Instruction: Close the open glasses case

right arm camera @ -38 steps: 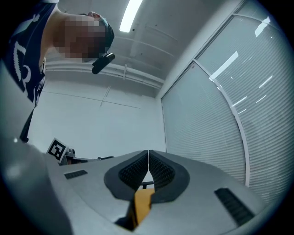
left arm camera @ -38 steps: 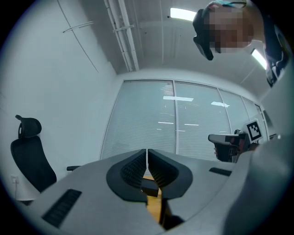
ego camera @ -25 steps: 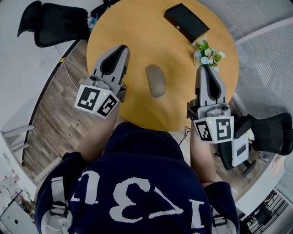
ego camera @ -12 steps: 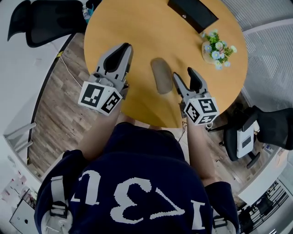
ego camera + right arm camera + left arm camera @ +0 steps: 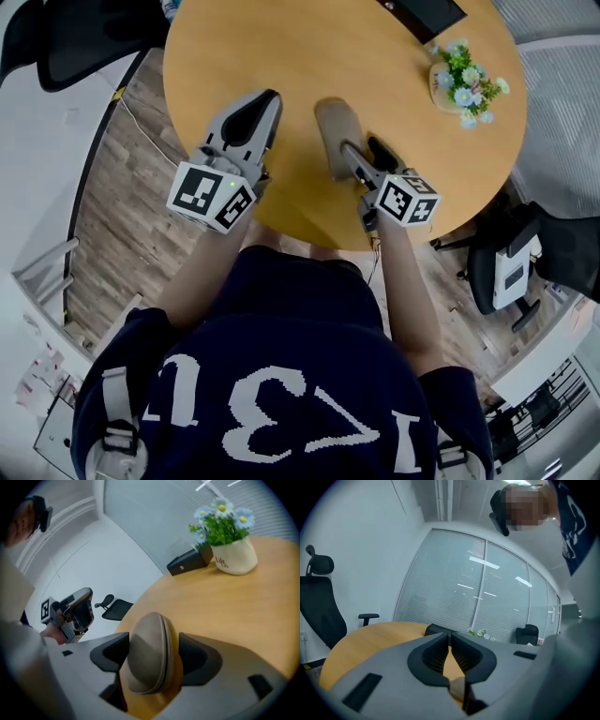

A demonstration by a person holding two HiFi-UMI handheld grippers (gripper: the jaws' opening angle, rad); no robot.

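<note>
A taupe glasses case (image 5: 331, 127) lies in the middle of the round wooden table (image 5: 281, 56), lid down on its base with a seam along the side (image 5: 147, 663). My right gripper (image 5: 364, 150) sits low at the case's near end. Its jaws have just been opening and now stand wide, with the case between them (image 5: 153, 644); a gap shows on at least one side. My left gripper (image 5: 265, 101) hovers shut over the table's left part, apart from the case. Nothing is between its jaws (image 5: 449, 637). It also shows in the right gripper view (image 5: 75, 611).
A small pot of flowers (image 5: 464, 82) stands at the table's right, and a black box (image 5: 431, 11) lies at the far edge. Office chairs stand on the floor at upper left (image 5: 56, 47) and right (image 5: 525, 262). The table's near edge is just under my hands.
The right gripper has dropped from beside the table's right edge to the case, rolled over and opened around it. The left gripper has sunk a little, still shut.
</note>
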